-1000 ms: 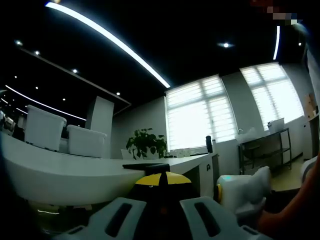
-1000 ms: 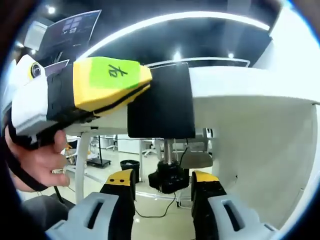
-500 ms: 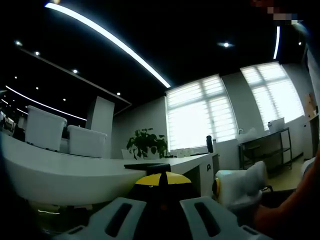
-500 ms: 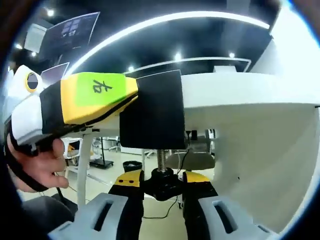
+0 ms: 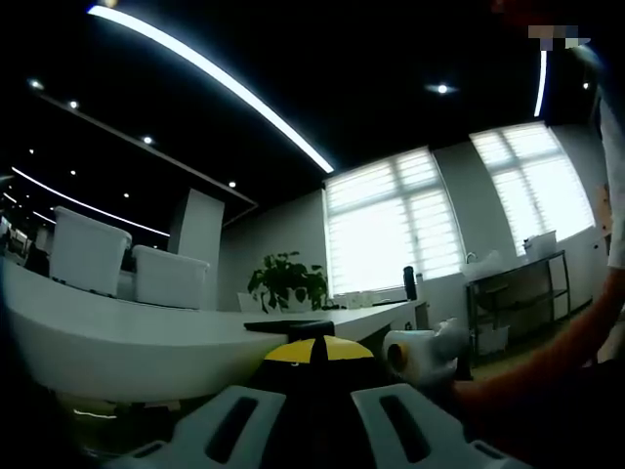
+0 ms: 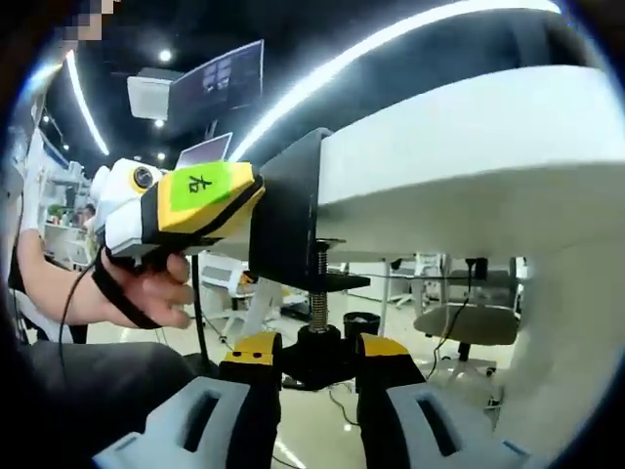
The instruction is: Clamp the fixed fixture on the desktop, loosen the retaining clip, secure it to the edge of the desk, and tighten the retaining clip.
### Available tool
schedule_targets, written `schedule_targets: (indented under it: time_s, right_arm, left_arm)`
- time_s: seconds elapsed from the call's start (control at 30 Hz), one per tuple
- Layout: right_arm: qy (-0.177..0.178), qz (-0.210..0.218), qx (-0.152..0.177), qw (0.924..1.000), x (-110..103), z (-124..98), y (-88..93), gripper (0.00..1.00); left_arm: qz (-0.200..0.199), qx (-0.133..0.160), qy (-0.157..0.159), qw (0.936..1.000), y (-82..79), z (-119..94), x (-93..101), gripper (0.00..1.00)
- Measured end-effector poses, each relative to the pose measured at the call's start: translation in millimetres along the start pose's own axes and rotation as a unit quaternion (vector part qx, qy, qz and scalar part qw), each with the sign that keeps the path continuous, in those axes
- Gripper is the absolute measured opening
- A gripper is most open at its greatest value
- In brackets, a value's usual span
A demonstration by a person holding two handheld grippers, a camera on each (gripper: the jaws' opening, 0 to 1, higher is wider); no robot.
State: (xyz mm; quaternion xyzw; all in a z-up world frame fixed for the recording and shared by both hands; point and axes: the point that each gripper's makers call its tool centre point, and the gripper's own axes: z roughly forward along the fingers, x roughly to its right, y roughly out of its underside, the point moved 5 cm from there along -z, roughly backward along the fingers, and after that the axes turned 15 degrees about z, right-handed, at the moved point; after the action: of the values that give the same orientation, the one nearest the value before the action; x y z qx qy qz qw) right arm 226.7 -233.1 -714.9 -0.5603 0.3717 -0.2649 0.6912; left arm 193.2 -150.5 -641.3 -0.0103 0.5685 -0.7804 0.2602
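The right tool (image 6: 311, 357) rises from 6 o'clock in the right gripper view, its two yellow-tipped jaws closed narrow on the black knob (image 6: 314, 353) at the foot of the clamp screw (image 6: 317, 293). The threaded screw stands upright above the knob and runs up through the lower arm of the black clamp fixture (image 6: 288, 220), which sits on the edge of the white table (image 6: 469, 166) — its tall black back plate against the table's edge, its lower arm under the tabletop toward 3 o'clock.

At 9 o'clock in the same view the left tool (image 6: 186, 205), with its yellow nose and a green label, is pressed against the fixture's back plate; a hand (image 6: 146, 293) with a dark strap around the wrist grips it from below. Whether its jaws are shut on the plate I cannot tell from here.

In the left gripper view the left tool (image 5: 314, 376) comes up from 6 o'clock, yellow tips meeting close on the fixture's thin black top plate (image 5: 288, 327), which lies flat on the table (image 5: 117, 337). At 4 o'clock the white body of the right tool (image 5: 420, 354) enters, held by an arm (image 5: 547, 362). Beyond the table, at 12 o'clock — a potted plant (image 5: 285, 280) before bright blinds (image 5: 391, 220), and two white bins (image 5: 122, 262) at 9 o'clock.
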Motion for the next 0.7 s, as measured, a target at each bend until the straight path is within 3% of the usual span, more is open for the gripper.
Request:
schedule_targets:
  time_s: [0.23,0.4,0.57,0.7]
  right_arm:
    - [-0.013,0.007,-0.008,0.9999,1,2,0.5,0.28]
    - [0.014,-0.006,-0.013,0.9998,2,-1,6.5,0.33]
    - [0.057,0.002,0.013,0.9983,-1,-17,8.6,0.38]
    - [0.147,-0.004,0.047,0.9881,0,-33,1.3,0.41]
  left_arm:
    - [-0.001,0.002,0.000,1.0000,0.5,0,-0.3,0.03]
    - [-0.002,0.003,0.001,1.0000,0.6,0,-0.3,0.03]
    - [-0.004,0.004,0.001,1.0000,0.7,0,-0.5,0.03]
    - [-0.002,0.002,0.001,1.0000,1.0,1,0.3,0.03]
